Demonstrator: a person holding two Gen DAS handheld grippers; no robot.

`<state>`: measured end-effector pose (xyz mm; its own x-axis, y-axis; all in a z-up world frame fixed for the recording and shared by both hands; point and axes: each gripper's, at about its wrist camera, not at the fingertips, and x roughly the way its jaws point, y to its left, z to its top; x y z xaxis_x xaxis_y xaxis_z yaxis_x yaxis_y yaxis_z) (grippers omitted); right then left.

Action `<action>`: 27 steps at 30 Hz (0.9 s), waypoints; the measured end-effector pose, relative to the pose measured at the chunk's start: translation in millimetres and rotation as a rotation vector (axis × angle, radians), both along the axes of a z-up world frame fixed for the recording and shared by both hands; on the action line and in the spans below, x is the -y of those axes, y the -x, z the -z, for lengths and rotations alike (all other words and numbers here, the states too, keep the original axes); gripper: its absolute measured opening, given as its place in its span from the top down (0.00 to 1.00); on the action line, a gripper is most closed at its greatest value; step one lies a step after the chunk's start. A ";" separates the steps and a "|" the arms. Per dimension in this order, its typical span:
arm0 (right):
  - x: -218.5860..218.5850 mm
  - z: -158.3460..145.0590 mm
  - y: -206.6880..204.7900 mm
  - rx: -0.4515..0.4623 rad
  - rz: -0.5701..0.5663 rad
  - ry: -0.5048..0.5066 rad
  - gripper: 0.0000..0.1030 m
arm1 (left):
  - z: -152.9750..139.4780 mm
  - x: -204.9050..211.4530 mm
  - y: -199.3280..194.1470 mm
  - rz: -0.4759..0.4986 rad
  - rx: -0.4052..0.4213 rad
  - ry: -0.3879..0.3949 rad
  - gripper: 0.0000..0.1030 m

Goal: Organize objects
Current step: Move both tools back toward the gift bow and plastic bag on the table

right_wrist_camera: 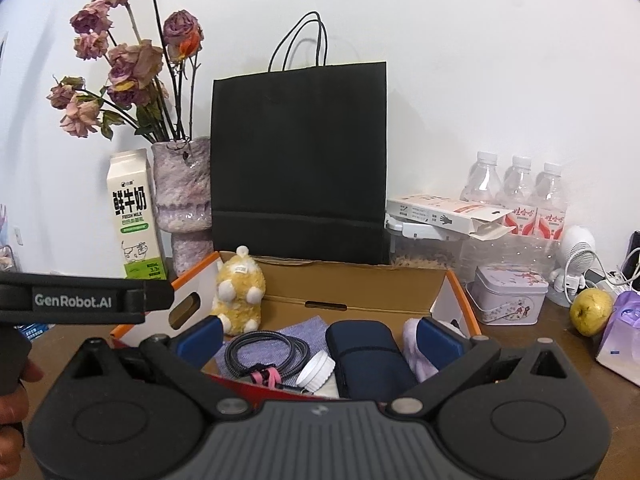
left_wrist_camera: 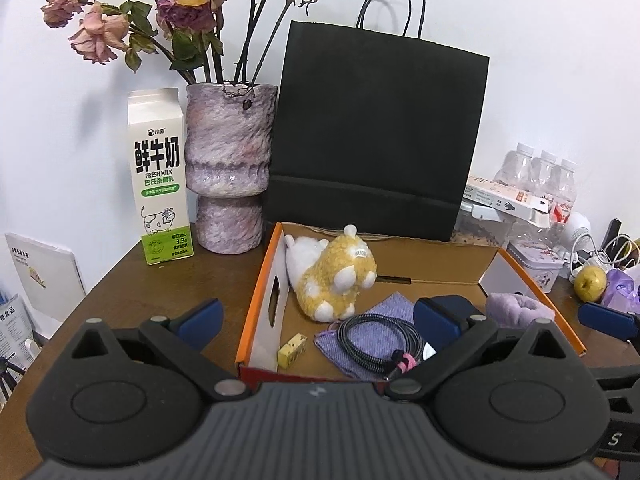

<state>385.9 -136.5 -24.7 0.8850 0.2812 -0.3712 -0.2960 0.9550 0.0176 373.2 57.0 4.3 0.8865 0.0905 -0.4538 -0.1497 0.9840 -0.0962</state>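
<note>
An open orange-edged cardboard box sits on the brown table. Inside lie a yellow and white plush toy, a coiled black cable on a purple cloth, a small yellow block, a dark blue pouch, a white cap and a fluffy lilac item. My left gripper is open and empty just above the box's near edge. My right gripper is open and empty over the box's near side.
Behind the box stand a black paper bag, a purple vase of dried roses and a milk carton. To the right are water bottles, a tin, a pear and a small fan.
</note>
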 end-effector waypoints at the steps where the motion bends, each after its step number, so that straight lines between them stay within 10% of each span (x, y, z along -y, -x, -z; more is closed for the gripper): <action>1: 0.4 0.0 2.5 0.001 0.001 0.000 0.00 | 0.4 -0.2 2.1 0.002 -0.002 -0.001 0.00; 27: 20.5 4.3 71.6 0.003 0.048 0.015 0.00 | 5.5 13.4 68.7 0.028 -0.047 0.004 0.00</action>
